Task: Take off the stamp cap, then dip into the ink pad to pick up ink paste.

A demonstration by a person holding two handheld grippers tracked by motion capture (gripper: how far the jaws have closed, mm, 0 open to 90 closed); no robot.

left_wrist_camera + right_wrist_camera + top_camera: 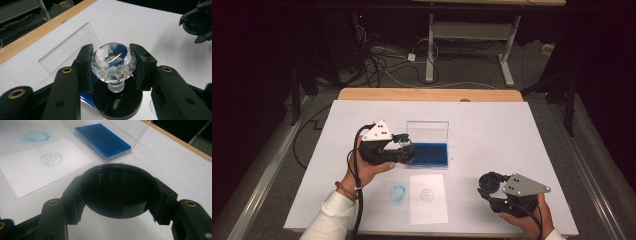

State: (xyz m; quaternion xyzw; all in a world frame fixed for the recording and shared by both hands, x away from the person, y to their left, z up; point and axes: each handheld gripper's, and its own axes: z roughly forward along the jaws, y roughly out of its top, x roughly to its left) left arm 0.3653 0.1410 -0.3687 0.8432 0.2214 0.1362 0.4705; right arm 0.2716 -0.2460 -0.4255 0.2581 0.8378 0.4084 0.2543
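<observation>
My left gripper point(404, 145) is shut on the faceted clear knob of a round stamp point(113, 62), whose black base point(116, 101) hangs over the left end of a blue ink pad point(428, 154). The pad's clear lid point(427, 131) stands open behind it. My right gripper point(489, 184) sits near the table's front right, shut on a black round cap point(117, 190) with its hollow side facing up. A white card point(428, 198) bearing a round blue imprint point(51, 159) lies between the two grippers.
A blue ink smudge point(397, 193) marks the white table sheet point(512, 130) just left of the card. The wooden table edge point(429, 94) runs along the far side. Cables and a desk frame point(432, 45) lie on the floor beyond.
</observation>
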